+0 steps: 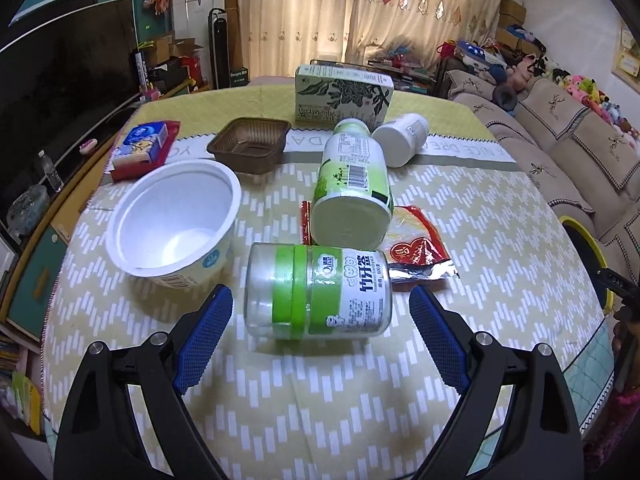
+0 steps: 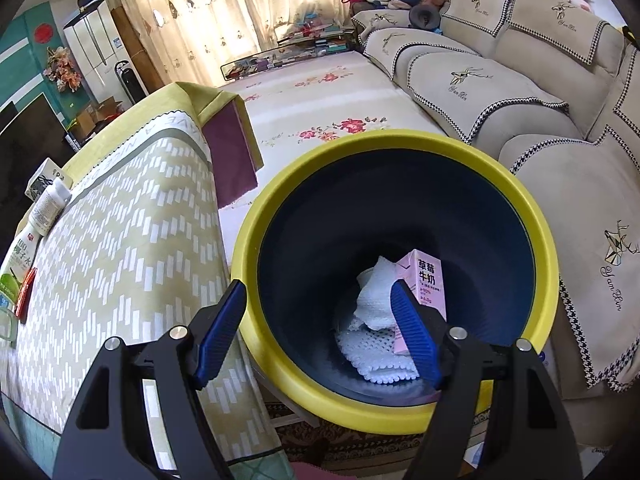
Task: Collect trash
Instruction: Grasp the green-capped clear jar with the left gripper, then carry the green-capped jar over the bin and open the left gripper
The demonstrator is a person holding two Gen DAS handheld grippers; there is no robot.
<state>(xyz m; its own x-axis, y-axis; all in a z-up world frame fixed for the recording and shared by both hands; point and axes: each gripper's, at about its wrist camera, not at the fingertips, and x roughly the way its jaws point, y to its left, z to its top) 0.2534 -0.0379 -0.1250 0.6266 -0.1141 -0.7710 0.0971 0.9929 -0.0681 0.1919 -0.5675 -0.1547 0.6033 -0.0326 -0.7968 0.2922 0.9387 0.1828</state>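
a living room with a sofa, long curtains and a worktop (image 1: 320, 400) under a yellow and white zigzag cloth. nearest, the left gripper (image 1: 320, 320) has its jaws wide open with nothing pressed between them; a clear toothpick jar (image 1: 318, 290) with a green band lies on its side right in the gap, not yet touched. it looks light, hard and smooth, so it may roll or slip; i would pinch it across the round middle, by the green band. just beside it are a white paper bowl (image 1: 176, 220) and a crinkly red wrapper (image 1: 418, 252). behind lies a green and white bottle (image 1: 352, 184), then a brown tray (image 1: 250, 144) and a box (image 1: 342, 96). the right gripper (image 2: 318, 332) hangs open and empty over the yellow-rimmed bin (image 2: 280, 216), where a pink milk carton (image 2: 430, 280) and white paper (image 2: 374, 300) lie.
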